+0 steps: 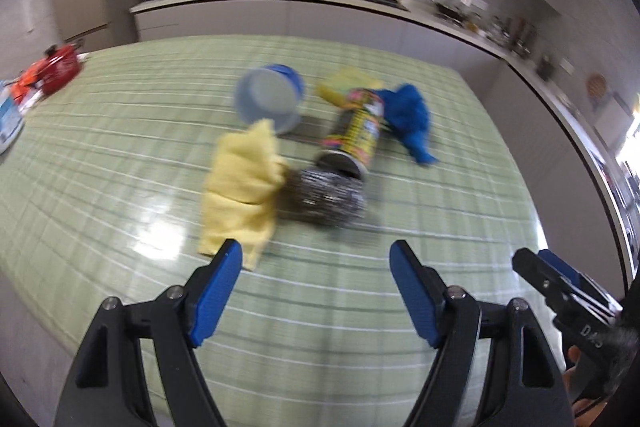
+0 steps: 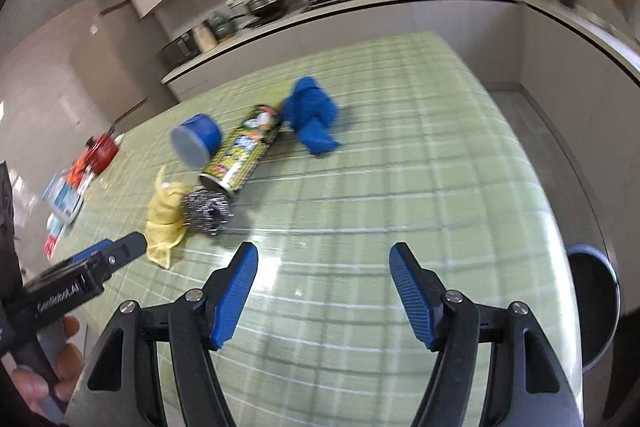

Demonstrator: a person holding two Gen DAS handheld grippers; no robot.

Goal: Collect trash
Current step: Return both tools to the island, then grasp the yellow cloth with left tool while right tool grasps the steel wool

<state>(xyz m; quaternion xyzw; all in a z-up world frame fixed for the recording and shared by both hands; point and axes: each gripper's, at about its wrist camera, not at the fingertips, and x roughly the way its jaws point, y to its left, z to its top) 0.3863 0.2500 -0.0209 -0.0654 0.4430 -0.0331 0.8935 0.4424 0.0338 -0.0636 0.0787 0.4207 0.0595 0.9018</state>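
On the green checked tablecloth (image 1: pixel 120 155), mid-table: the trash pile, both grippers empty.

Steel-wool ball (image 1: pixel 330 197) touches the open end of the lying printed can (image 1: pixel 358 131) and the yellow cloth (image 1: pixel 240 203); blue tub (image 1: pixel 268 99) is on its side just behind, blue cloth (image 1: pixel 412 119) beside the can's far end. Ball is prob. light, springy, grips well anywhere, so pinch it across the middle. Can is stiff but round and smooth, may roll; take it across the body. Cloths are soft, so pinch a raised fold. Left gripper (image 1: pixel 316 267) and right gripper (image 2: pixel 324 265) hover near the pile, fingers approx. half open, nothing between them, not touching anything.
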